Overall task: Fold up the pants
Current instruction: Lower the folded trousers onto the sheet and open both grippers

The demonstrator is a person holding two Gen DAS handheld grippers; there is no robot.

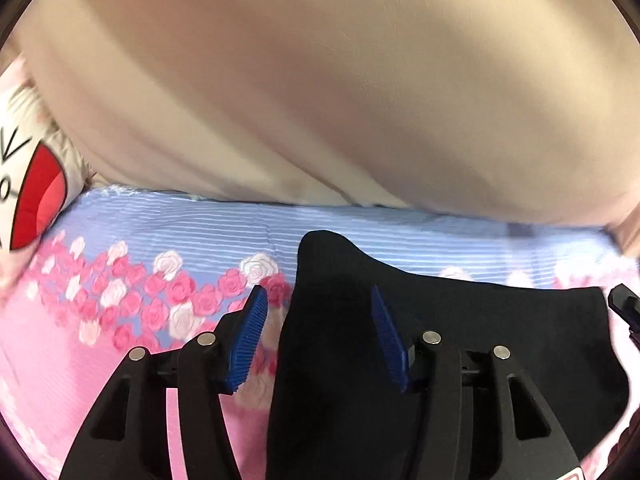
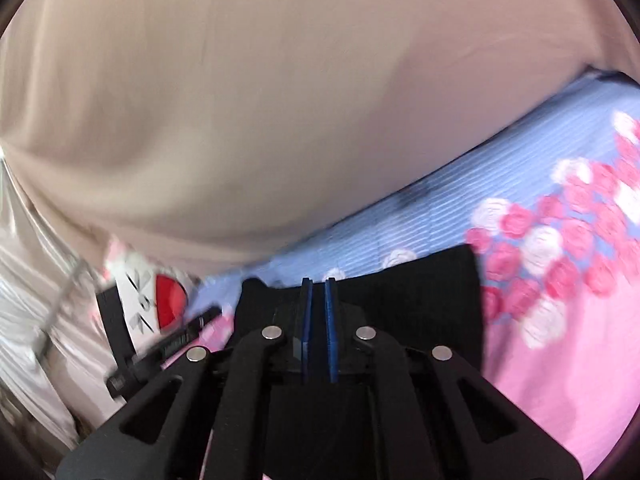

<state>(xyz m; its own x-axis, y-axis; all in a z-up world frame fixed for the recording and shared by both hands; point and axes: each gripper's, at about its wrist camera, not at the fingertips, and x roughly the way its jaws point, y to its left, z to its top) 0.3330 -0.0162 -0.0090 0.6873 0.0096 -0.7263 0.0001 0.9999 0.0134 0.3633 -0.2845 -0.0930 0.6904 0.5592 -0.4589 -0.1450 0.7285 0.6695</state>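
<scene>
Jaws differed: the right gripper pinched the black pants on the flowered bedsheet; the left gripper stood half open (nothing clamped); lifting could skew the fold.

Black pants, bunched, lying on floral bedsheet; one edge lifted.

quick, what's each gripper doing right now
left gripper: open, black pants lie between the pads, not pinched.
right gripper: shut on the black pants' edge.
</scene>
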